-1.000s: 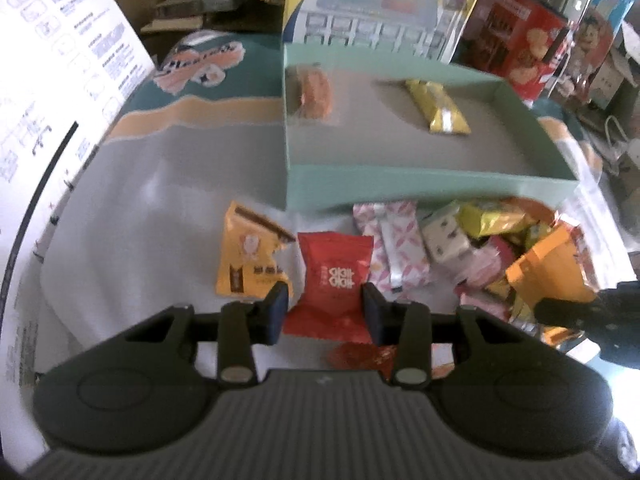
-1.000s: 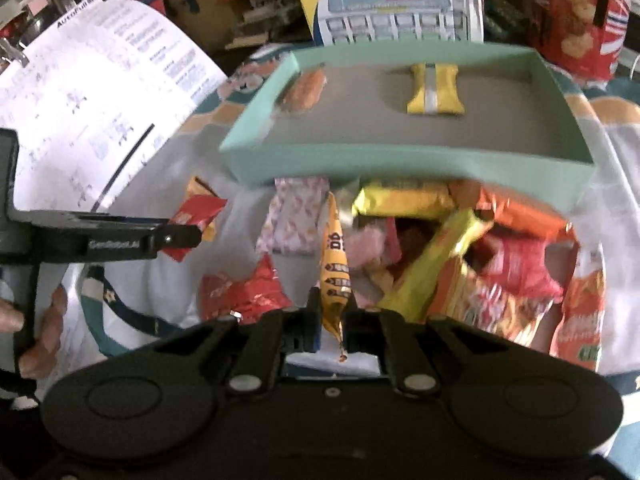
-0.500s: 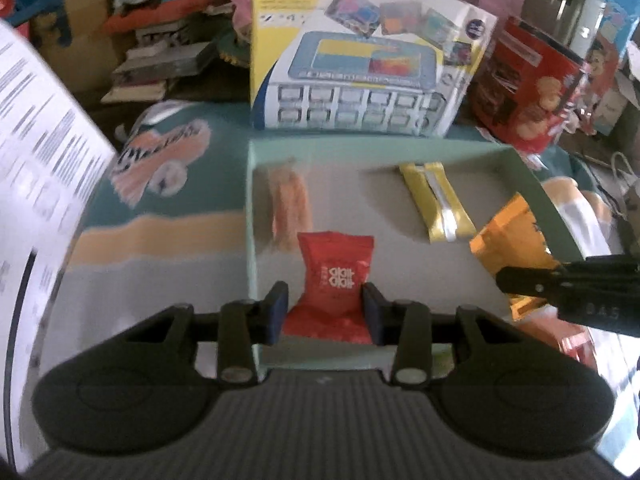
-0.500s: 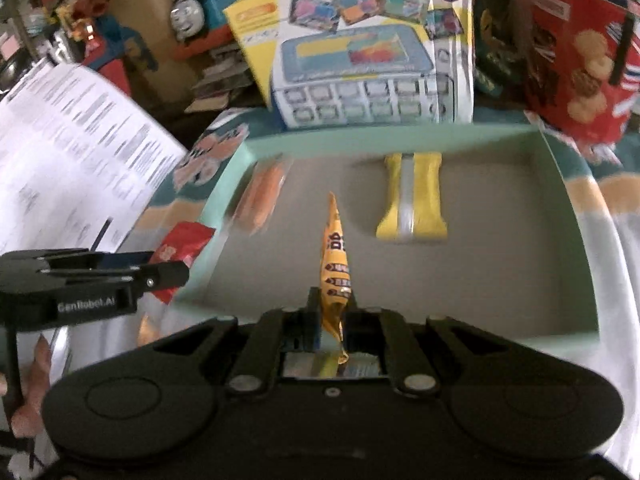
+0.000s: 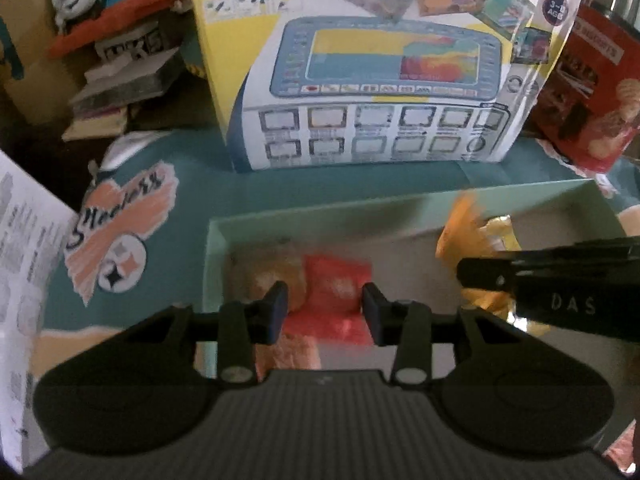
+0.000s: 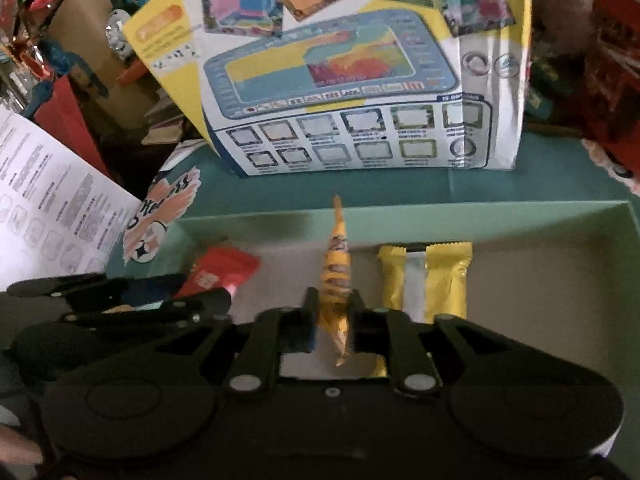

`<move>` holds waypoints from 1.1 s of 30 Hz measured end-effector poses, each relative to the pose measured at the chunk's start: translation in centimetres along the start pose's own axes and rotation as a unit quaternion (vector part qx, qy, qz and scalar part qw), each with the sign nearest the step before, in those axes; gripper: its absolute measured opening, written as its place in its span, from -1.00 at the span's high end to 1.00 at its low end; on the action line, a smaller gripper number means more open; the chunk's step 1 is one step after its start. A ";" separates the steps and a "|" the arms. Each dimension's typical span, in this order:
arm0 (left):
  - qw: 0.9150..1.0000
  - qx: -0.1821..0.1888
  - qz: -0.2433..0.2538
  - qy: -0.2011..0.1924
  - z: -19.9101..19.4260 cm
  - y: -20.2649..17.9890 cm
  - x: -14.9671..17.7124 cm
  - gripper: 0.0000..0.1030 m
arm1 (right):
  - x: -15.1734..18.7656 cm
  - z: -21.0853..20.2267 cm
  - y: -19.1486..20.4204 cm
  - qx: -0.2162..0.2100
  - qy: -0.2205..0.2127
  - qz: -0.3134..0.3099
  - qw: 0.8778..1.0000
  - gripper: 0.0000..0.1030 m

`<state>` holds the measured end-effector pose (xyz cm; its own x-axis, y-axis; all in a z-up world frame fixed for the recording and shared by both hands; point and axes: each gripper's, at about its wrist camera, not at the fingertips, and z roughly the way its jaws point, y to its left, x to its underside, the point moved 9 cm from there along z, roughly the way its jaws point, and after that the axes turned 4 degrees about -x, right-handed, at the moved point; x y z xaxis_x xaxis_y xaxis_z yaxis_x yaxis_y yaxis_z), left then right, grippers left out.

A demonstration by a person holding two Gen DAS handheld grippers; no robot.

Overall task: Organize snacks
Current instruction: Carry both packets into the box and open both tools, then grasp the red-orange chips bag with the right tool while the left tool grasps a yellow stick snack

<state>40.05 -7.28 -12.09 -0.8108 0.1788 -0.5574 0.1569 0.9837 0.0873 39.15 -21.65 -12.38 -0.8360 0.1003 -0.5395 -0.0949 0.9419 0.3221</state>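
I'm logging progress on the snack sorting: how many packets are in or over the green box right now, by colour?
Red: 1, the red packet
Yellow: 1, the yellow bar
Orange: 2, the pale orange pack and the striped orange packet
Total: 4

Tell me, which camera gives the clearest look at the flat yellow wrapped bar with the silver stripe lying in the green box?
The right wrist view: the yellow wrapped bar lies there nearly whole, stripe up, on the floor of the green box. The left wrist view shows only a blurred yellow corner, mostly hidden behind the right gripper.
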 end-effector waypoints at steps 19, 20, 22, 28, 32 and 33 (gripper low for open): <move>0.999 0.017 -0.032 0.010 -8.0 -1.0 4.5 -0.99 | 3.9 -12.5 -1.1 0.028 -0.063 0.005 0.998 -1.00; 0.999 0.022 -0.028 0.011 -8.6 -1.5 5.1 -0.99 | 4.6 -13.6 -1.3 0.030 -0.066 0.004 0.997 -1.00; 0.999 0.028 -0.018 0.010 -9.7 -2.5 6.1 -0.99 | 6.1 -15.4 -1.6 0.037 -0.070 0.003 0.997 -1.00; 0.999 0.044 0.005 0.019 -11.8 -5.0 11.0 -0.99 | 11.1 -19.1 -3.7 0.056 -0.067 0.023 0.996 -1.00; 0.998 0.050 0.008 0.040 -11.9 -5.8 14.3 -0.99 | 14.3 -20.6 -5.2 0.065 -0.059 0.035 0.996 -1.00; 0.998 0.051 0.008 0.046 -11.8 -6.0 14.9 -0.99 | 15.2 -20.8 -5.7 0.069 -0.056 0.036 0.995 -1.00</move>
<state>20.43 -10.29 -11.17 -0.8552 0.1996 -0.4783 0.2226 0.9749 0.0089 15.78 -32.13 -6.21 -0.7716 0.1976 -0.6047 0.0457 0.9653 0.2571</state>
